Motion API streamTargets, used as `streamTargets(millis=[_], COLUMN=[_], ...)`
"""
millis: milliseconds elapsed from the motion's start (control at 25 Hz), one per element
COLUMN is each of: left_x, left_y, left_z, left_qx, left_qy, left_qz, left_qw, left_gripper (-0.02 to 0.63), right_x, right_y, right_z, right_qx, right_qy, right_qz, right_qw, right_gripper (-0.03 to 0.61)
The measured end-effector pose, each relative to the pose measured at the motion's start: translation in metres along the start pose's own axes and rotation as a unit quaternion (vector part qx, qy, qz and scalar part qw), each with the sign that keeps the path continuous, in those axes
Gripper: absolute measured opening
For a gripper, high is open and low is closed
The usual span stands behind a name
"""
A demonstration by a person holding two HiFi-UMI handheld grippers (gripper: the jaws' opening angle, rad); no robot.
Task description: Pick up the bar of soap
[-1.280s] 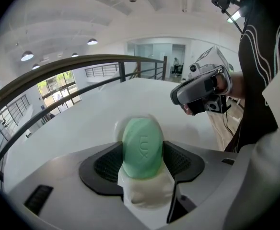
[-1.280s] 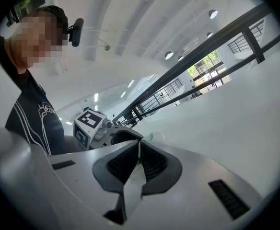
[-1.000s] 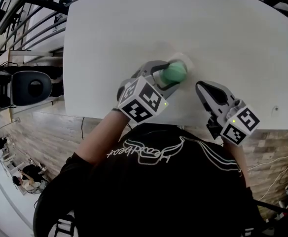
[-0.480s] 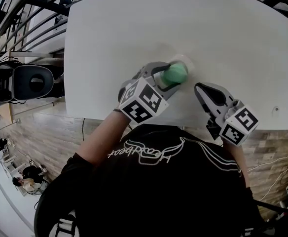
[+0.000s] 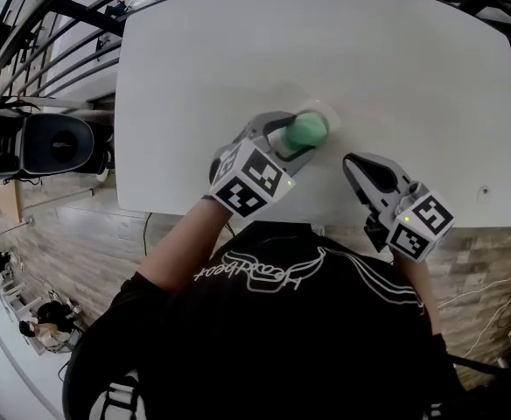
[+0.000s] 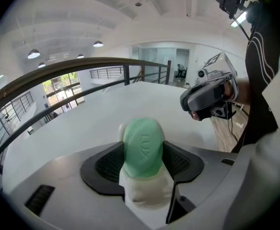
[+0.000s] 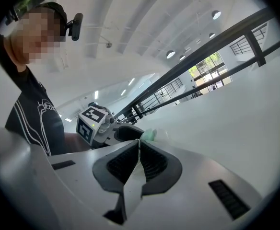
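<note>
A green oval bar of soap [image 5: 307, 131] [image 6: 143, 147] stands on edge between the jaws of my left gripper [image 5: 297, 137] [image 6: 143, 161], which is shut on it. It is held just over a small white soap dish [image 5: 325, 112] on the white table [image 5: 238, 59]. In the right gripper view the soap [image 7: 149, 135] shows as a small green patch past the jaw tips. My right gripper [image 5: 358, 166] [image 7: 140, 145] hovers over the table's near edge to the right, shut with nothing between its pads.
The table's near edge runs just under both grippers. A small dark screw hole [image 5: 484, 192] marks the table at the right. Dark railings [image 5: 37, 51] and a black machine [image 5: 54, 144] lie beyond the table's left edge.
The view shifted slightly; both grippers and the soap stay almost where they were. The left gripper still holds the soap.
</note>
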State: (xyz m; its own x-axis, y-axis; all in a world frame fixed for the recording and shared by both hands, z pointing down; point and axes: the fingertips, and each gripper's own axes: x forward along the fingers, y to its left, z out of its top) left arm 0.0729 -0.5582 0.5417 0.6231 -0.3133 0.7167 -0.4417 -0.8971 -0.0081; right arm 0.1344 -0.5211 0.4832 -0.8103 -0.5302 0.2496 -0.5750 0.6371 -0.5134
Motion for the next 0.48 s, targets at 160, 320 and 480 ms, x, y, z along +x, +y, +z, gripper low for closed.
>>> streamTargets(millis=[160,320,480], left_x=[-0.008,-0.023,-0.050], left_y=[-0.005,-0.025,-0.033], left_z=[0.013,0.030,0.052], left_qx=[-0.005,-0.011,-0.042], left_qy=[-0.016,-0.044,-0.092], left_qz=[0.011,0.011,0.000], left_qw=[0.9998,0.9989,0.9949], left_gripper=[0.259,0.259,0.259], right_x=[-0.015,-0.040,-0.051], right_y=[0.003,0.009,0.016], right_z=[0.001,0.006,0.017], right_qx=[-0.012,-0.032,-0.054], right_qy=[-0.003,-0.011,-0.018], right_qz=[-0.008,-0.020,-0.038], right_qw=[1.000,0.999,0.998], right_gripper=[0.017,0.017,0.017])
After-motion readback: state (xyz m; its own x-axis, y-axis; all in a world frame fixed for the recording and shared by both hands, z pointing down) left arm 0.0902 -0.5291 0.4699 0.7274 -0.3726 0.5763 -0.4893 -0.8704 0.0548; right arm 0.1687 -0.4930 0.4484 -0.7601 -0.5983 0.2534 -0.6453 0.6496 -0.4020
